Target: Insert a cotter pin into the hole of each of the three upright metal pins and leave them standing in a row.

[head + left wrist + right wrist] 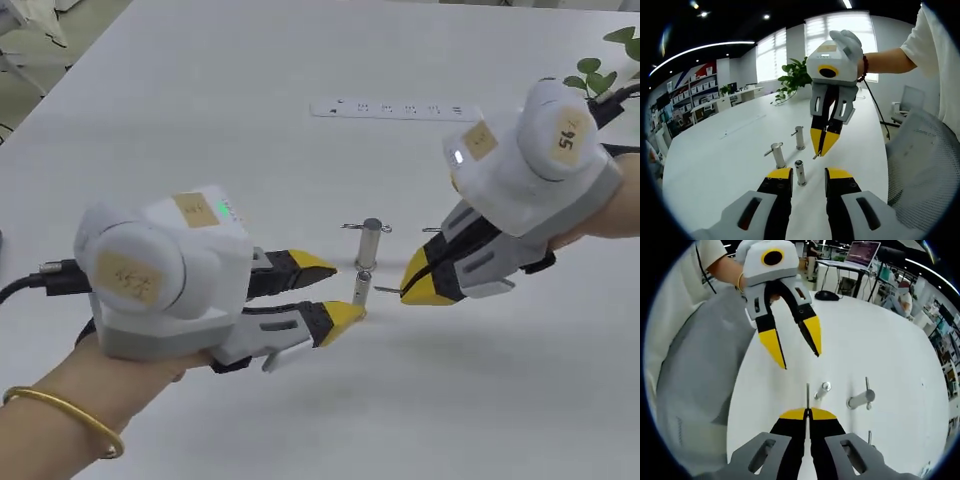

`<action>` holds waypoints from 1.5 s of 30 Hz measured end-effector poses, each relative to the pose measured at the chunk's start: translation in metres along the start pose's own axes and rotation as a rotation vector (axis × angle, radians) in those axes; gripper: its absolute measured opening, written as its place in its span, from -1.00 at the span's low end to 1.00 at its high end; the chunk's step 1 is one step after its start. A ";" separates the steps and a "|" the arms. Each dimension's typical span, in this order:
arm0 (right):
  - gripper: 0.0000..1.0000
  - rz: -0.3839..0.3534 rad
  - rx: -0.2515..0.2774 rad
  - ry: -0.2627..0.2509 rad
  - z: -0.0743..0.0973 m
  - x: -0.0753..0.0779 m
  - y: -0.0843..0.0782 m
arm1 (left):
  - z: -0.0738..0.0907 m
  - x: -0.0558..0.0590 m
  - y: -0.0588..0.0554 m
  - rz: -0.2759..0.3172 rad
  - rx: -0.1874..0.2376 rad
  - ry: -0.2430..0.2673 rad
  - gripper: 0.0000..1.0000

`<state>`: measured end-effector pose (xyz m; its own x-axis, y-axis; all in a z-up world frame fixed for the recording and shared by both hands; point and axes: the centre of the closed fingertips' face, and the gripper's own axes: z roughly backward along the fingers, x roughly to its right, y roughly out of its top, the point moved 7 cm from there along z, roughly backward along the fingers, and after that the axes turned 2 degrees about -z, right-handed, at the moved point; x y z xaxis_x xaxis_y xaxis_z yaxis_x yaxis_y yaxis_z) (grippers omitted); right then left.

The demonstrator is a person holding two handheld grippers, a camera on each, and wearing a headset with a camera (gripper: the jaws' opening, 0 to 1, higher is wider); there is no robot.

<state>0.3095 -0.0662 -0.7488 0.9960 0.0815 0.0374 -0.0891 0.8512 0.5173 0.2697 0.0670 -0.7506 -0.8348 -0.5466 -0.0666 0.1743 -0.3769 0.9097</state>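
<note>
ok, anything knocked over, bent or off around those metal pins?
Nothing stands out. All three stand upright: the far metal pin and middle metal pin carry cotter pins crosswise, and the nearest metal pin is bare. The right claw is shut on a loose cotter pin beside it. The left claw is open.

right hand-held gripper [808, 413] pinches a cotter pin [807, 395] just beside a bare metal pin [822, 391].
</note>
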 end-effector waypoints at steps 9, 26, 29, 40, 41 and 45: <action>-0.96 -0.040 -0.032 -0.027 -0.004 0.009 -0.007 | -0.017 -0.006 -0.009 0.026 -0.041 0.036 -0.52; -0.95 -0.040 -0.072 -0.051 -0.013 0.021 -0.012 | -0.044 -0.010 -0.017 0.089 -0.071 0.054 -0.65; -0.95 -0.040 -0.071 -0.049 -0.015 0.022 -0.011 | -0.047 -0.009 -0.017 0.108 -0.068 0.049 -0.68; -0.95 -0.018 -0.072 -0.044 -0.017 0.022 -0.008 | -0.052 -0.009 -0.021 0.123 -0.087 0.055 -0.84; -0.95 -0.013 -0.071 -0.044 -0.017 0.022 -0.008 | -0.053 -0.010 -0.021 0.122 -0.085 0.056 -0.84; -0.95 0.000 -0.079 -0.043 -0.016 0.021 -0.007 | -0.053 -0.010 -0.021 0.123 -0.084 0.052 -0.85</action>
<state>0.3313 -0.0621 -0.7651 0.9953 0.0607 0.0752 -0.0882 0.8895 0.4484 0.3020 0.0407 -0.7906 -0.7769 -0.6293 0.0202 0.3185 -0.3652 0.8747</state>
